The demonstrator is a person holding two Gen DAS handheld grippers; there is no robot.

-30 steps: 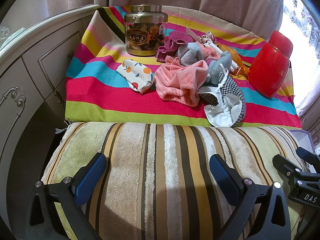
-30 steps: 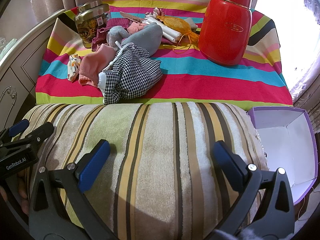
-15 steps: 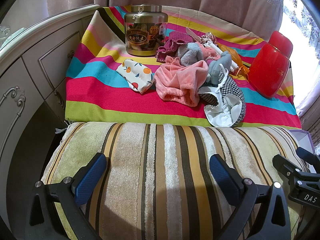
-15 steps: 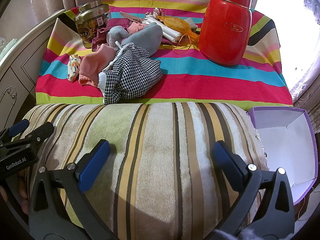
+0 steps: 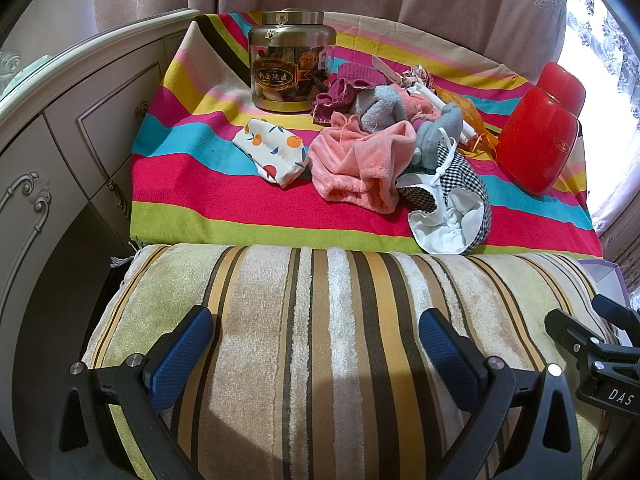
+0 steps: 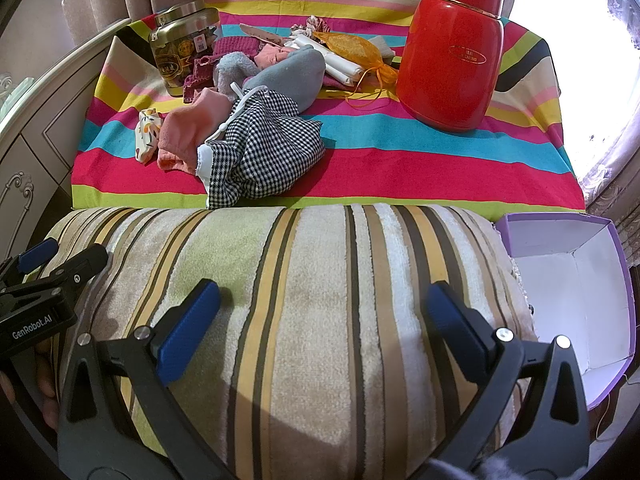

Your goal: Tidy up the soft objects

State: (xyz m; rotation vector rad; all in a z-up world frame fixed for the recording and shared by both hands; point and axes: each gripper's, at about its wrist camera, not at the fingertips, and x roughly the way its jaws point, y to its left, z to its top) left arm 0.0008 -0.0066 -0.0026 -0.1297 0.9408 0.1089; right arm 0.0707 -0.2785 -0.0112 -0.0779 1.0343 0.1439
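A striped plush cushion (image 5: 320,340) fills the foreground, lying between both tongs and the surface (image 5: 224,188) with its rainbow-striped cloth. Left tongs (image 5: 316,344) and right tongs (image 6: 320,320) hang over the cushion, each with its fingers spread wide apart and gripping nothing. An open purple box (image 6: 576,292) sits just right of the cushion. On the cloth, a red flask (image 6: 452,52) stands at the right and a glass jar (image 5: 290,62) at the back left. Between them lies the pile of soft things: checked pouch (image 6: 260,152), pink cloth (image 5: 360,160), grey plush toy (image 6: 288,76), fruit-print pouch (image 5: 272,152).
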